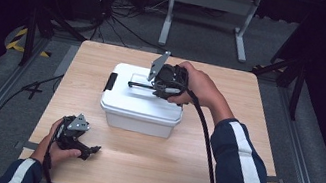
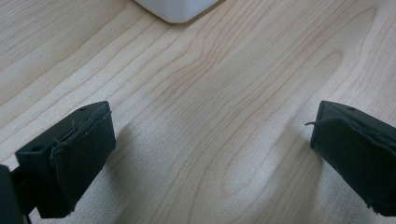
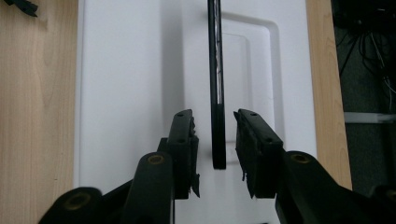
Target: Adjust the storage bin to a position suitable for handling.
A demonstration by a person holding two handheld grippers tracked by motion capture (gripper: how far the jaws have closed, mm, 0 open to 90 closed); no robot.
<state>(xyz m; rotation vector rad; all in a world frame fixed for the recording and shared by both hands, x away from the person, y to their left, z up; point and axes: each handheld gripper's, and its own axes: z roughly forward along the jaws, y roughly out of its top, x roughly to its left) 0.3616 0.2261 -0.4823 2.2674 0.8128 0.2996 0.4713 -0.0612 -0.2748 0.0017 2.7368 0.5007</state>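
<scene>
A white lidded box (image 1: 140, 108) stands in the middle of the wooden table (image 1: 224, 133). Its thin black handle (image 1: 140, 85) is raised upright over the lid (image 3: 130, 93). My right gripper (image 1: 152, 87) lies over the lid, its jaws on either side of the handle (image 3: 215, 70). A narrow gap shows on each side between pad and handle, so the right gripper (image 3: 215, 135) is open around it. My left gripper (image 1: 92, 150) rests low at the table's front left. This left gripper (image 2: 210, 154) is wide open over bare wood, with a corner of the box (image 2: 177, 9) ahead.
A black latch (image 1: 110, 81) sits on the box's left end. Bare wood surrounds the box on all sides. Beyond the table's far edge stand a metal frame (image 1: 212, 1) and loose cables (image 1: 114, 12) on the grey floor.
</scene>
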